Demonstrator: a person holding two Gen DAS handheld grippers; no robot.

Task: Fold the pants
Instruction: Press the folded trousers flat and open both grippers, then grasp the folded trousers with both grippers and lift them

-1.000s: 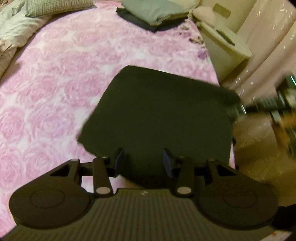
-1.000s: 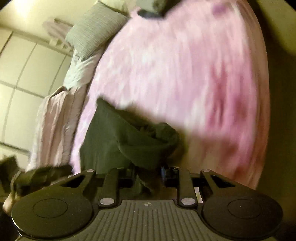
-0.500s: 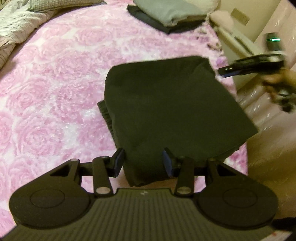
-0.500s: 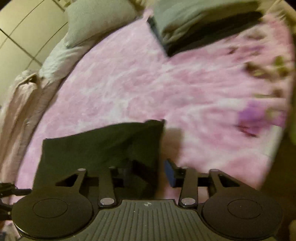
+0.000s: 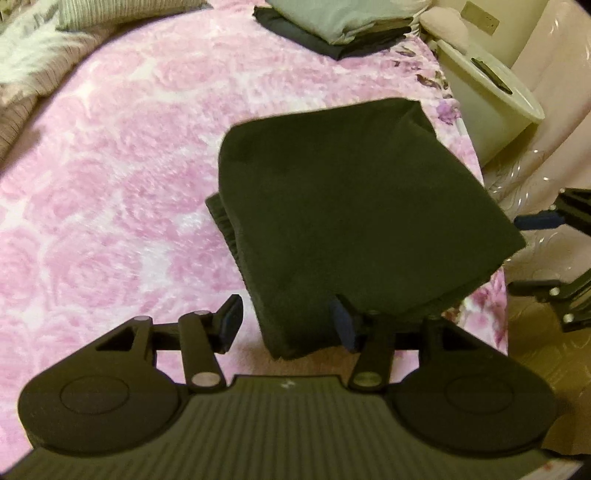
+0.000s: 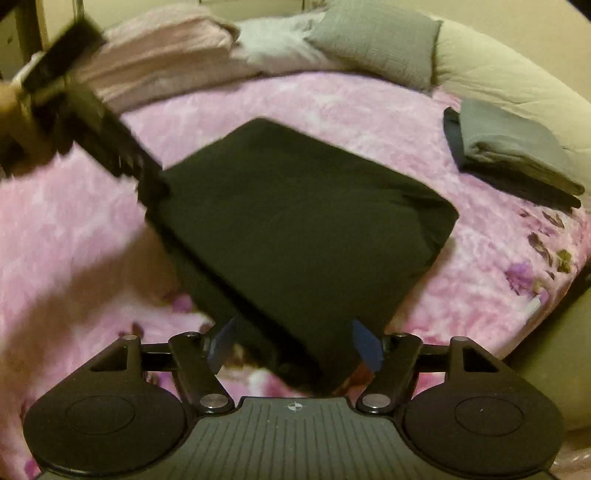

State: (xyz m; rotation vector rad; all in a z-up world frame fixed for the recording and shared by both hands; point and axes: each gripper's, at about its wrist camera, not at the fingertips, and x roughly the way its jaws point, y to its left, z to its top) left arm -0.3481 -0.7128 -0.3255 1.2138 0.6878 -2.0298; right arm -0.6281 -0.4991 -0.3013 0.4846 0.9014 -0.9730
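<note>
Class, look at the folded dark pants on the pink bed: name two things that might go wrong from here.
1. The folded pants lie at the bedspread's edge, one corner overhanging; a nudge may drop them.
2. The waistband layer sticks out sideways, and both the left gripper and right gripper stand open, so the fold could slacken.

One folded dark pants [image 5: 354,206], two tongs [image 5: 286,325] [image 6: 293,343], one clothes stack [image 5: 343,26], one bin [image 5: 487,96]

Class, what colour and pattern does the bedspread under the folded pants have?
The bedspread is pink with a white-edged rose pattern, clearest in the left wrist view.
</note>
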